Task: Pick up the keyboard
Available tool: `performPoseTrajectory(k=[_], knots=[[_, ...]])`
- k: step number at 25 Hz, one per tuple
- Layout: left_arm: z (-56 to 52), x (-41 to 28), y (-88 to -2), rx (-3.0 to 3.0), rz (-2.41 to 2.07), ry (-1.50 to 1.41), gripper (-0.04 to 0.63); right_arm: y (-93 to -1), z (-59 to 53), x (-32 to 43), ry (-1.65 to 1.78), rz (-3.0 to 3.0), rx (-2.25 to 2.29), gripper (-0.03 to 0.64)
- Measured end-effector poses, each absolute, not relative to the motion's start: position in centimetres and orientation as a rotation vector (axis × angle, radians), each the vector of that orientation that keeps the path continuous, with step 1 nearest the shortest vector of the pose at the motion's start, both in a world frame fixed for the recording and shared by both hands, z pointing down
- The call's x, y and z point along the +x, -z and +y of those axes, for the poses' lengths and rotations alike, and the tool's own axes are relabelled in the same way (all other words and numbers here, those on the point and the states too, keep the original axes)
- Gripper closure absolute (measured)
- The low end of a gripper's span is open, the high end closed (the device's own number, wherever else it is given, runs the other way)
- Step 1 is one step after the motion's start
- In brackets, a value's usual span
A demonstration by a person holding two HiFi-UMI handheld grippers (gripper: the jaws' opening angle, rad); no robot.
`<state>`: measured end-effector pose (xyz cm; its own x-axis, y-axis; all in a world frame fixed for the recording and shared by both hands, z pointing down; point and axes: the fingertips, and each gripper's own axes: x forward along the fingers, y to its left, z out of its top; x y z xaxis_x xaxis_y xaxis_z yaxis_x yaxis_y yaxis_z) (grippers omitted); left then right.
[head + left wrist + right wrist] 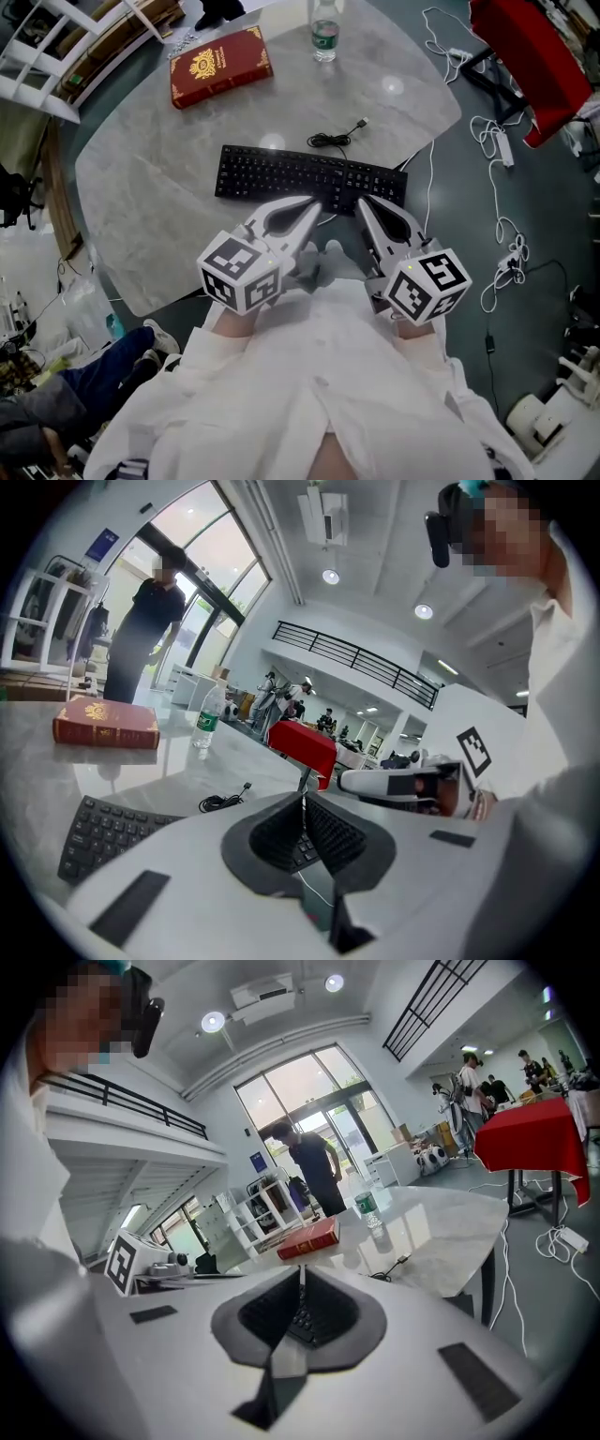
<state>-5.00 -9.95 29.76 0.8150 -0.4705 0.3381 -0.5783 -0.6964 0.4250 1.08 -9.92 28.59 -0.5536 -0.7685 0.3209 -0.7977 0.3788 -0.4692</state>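
A black keyboard (281, 173) lies across the middle of the grey marble table (141, 178), its cable coiled behind it. My left gripper (315, 203) hovers over the keyboard's near edge, jaws shut with nothing between them. My right gripper (360, 204) hangs beside it over the keyboard's right half, also shut and empty. In the left gripper view the keyboard (103, 832) shows at lower left, with the left gripper (303, 803) closed in front. In the right gripper view keys show just past the closed right gripper (300, 1288).
A red book (219, 64) lies at the table's far left and a water bottle (324, 33) stands at the far edge. White cables (502, 234) trail on the floor at right, near a red-draped table (525, 56). A white shelf (56, 47) stands far left.
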Motion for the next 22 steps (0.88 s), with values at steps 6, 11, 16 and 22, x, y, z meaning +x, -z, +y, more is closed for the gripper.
performPoseTrajectory(k=[6, 11, 16, 22], knots=[[-10.3, -4.0, -30.1, 2.463, -0.763, -0.277, 0.577, -29.2, -10.2, 1.6, -0.944, -2.57, 1.419, 0.58], [-9.8, -2.7, -30.9, 2.435, -0.749, -0.303, 0.577, -29.6, -9.9, 2.5, -0.972, -2.568, 1.389, 0.58], [-9.8, -1.4, -31.4, 2.424, -0.743, -0.318, 0.577, -29.7, -10.3, 4.4, -0.992, -2.547, 1.425, 0.58], [-9.8, -0.2, -31.9, 2.401, -0.724, -0.327, 0.577, -31.0, -10.4, 6.2, -1.052, -2.518, 1.439, 0.58]])
